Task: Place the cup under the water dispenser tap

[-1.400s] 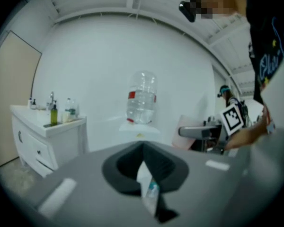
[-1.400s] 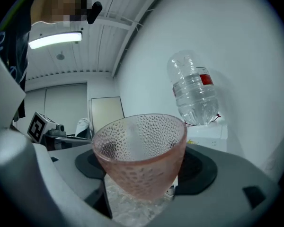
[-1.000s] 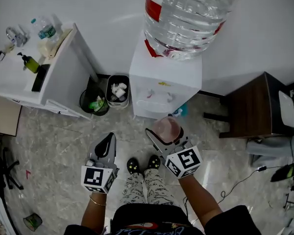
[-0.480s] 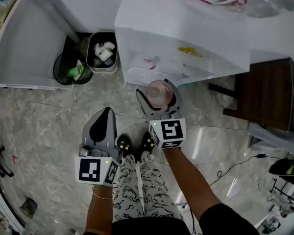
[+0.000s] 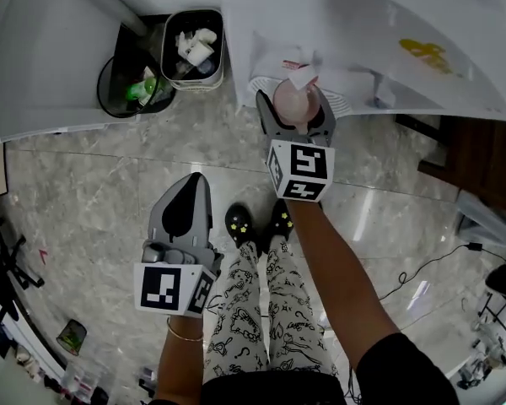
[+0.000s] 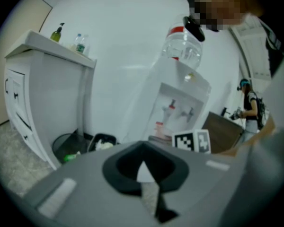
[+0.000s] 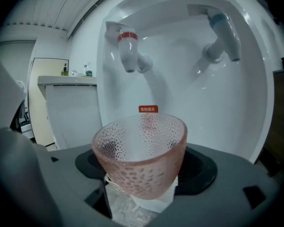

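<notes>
The cup [image 7: 139, 152] is pink dimpled glass, and in the right gripper view we see nothing inside it. The right gripper [image 5: 293, 112] holds it upright, with the jaws parted only as far as the cup's width and pressing on its lower sides. The cup is in the recess of the dispenser [image 5: 363, 32], low and in front of the red tap [image 7: 129, 51]. The blue tap [image 7: 222, 30] is further to the right. From the head view the cup is over the edge of the drip tray [image 5: 341, 99], but we cannot tell if it touches it.

Beside the dispenser stand two bins. The round black bin [image 5: 122, 83] has something green in it, and the rectangular bin [image 5: 194, 49] holds crumpled white rubbish.

The jaws hide the base of the cup. The head view cuts off the top of the dispenser; the water bottle [image 6: 182, 48] shows only in the left gripper view.

The left gripper [image 5: 188, 194] is low over the floor, well apart from the dispenser, with its jaws together and nothing between them.
</notes>
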